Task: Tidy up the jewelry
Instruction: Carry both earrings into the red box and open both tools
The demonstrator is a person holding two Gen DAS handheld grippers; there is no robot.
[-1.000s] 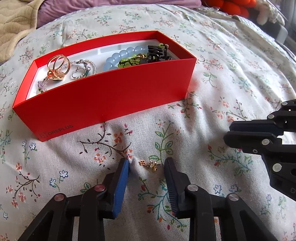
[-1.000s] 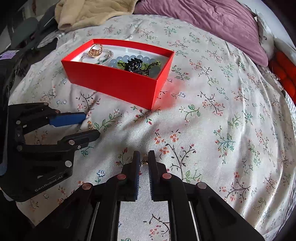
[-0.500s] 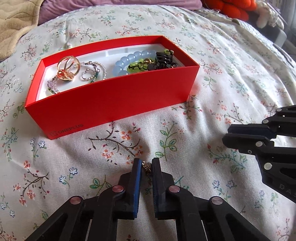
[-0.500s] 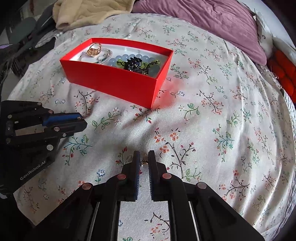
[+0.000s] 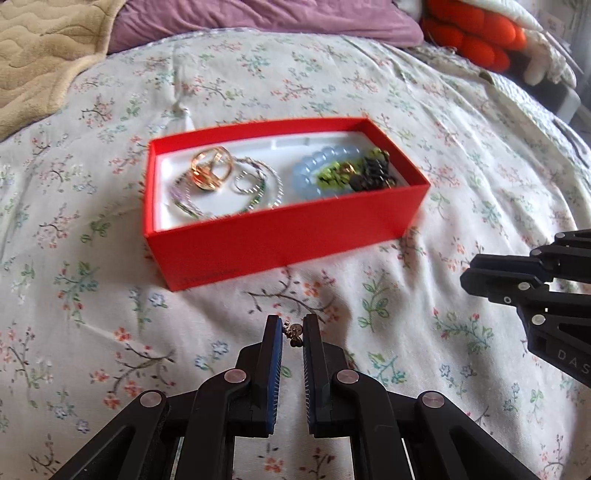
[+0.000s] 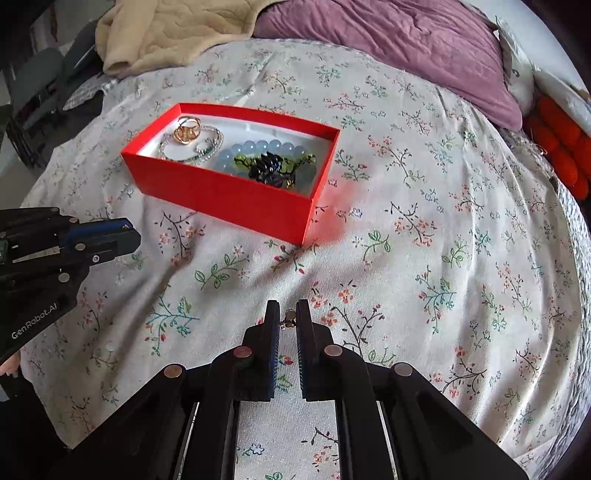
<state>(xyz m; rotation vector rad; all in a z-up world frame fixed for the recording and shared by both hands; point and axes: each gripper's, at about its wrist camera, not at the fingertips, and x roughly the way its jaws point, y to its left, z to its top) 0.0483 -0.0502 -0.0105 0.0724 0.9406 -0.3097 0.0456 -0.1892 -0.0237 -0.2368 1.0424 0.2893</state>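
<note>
A red box (image 5: pixel 288 236) (image 6: pixel 229 195) lies on the flowered bedspread. It holds gold rings (image 5: pixel 210 170), thin bracelets (image 5: pixel 255 184), a blue bead bracelet (image 5: pixel 310 173) and a dark hair clip (image 5: pixel 373 173). My left gripper (image 5: pixel 293 330) is shut on a small gold earring (image 5: pixel 294 329) and holds it above the bedspread, in front of the box. My right gripper (image 6: pixel 287 319) is shut on another small gold earring (image 6: pixel 289 318), to the right of the left one. Each gripper shows in the other's view (image 5: pixel 517 280) (image 6: pixel 92 243).
A beige blanket (image 6: pixel 177 33) and a purple pillow (image 6: pixel 388 48) lie beyond the box. An orange plush thing (image 5: pixel 476 33) sits at the far right of the bed. The bed's edge drops off at the left in the right wrist view.
My left gripper closed on the earring that lay on the bedspread and has lifted it. The right gripper has stayed shut on its earring.
</note>
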